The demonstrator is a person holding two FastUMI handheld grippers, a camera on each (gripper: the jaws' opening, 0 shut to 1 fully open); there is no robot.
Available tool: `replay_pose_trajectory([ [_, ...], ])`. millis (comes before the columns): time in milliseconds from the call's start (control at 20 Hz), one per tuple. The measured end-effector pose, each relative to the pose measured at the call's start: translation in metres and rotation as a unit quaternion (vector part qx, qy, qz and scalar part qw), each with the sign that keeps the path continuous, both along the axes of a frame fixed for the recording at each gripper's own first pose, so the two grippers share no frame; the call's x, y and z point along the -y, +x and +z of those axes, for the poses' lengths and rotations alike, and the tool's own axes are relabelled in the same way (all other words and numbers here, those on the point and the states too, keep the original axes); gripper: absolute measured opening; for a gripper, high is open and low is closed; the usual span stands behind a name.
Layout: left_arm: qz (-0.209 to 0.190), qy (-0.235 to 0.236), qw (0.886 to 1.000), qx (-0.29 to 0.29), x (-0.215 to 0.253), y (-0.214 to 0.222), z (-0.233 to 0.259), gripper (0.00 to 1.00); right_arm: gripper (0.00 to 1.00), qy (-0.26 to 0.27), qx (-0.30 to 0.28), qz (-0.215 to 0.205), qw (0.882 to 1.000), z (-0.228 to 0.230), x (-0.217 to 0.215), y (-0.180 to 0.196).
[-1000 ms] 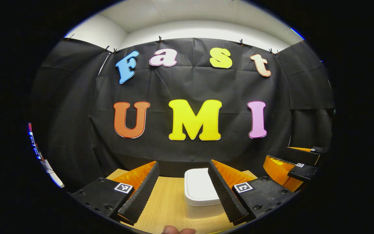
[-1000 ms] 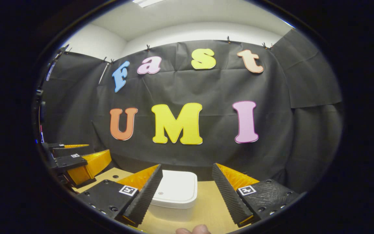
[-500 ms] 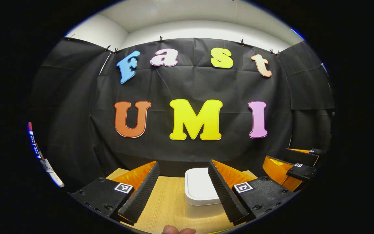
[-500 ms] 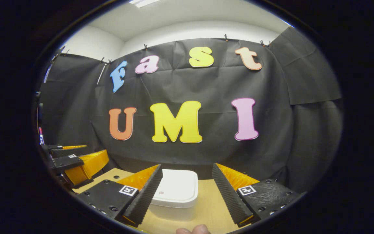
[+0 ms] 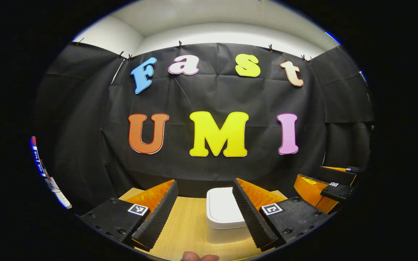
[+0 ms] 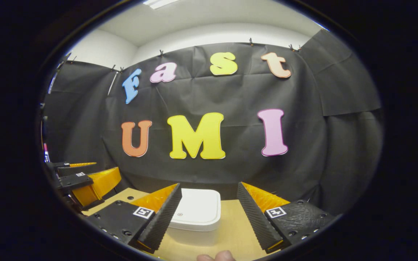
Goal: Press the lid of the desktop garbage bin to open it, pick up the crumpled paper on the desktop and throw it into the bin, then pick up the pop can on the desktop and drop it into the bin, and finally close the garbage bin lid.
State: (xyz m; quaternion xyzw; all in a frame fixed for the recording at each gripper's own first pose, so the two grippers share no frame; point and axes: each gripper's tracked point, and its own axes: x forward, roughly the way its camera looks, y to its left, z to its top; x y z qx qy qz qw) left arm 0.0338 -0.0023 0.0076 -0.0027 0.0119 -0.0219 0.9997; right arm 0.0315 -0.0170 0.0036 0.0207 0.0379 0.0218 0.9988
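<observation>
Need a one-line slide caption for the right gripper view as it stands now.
Open right gripper hovers before the white desktop garbage bin, lid closed, on the wooden desktop; left gripper waits alongside.

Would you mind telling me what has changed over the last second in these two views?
Very little. The right tool tipped slightly, so the wall slid a touch lower and left in its view. Nothing was gripped or released. The left tool held steady. Both tools stay open above the table, the bin keeps its lid shut, and neither tool touches it.
</observation>
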Motion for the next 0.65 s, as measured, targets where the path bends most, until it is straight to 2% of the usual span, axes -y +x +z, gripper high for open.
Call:
replay_pose_trajectory([
  [650, -0.004, 0.001, 1.000, 0.005, 0.0062, -0.0046, 0.0027, 0.97, 0.96, -0.004, 0.002, -0.009, 1.000, 0.0015, 0.0080, -0.0055],
])
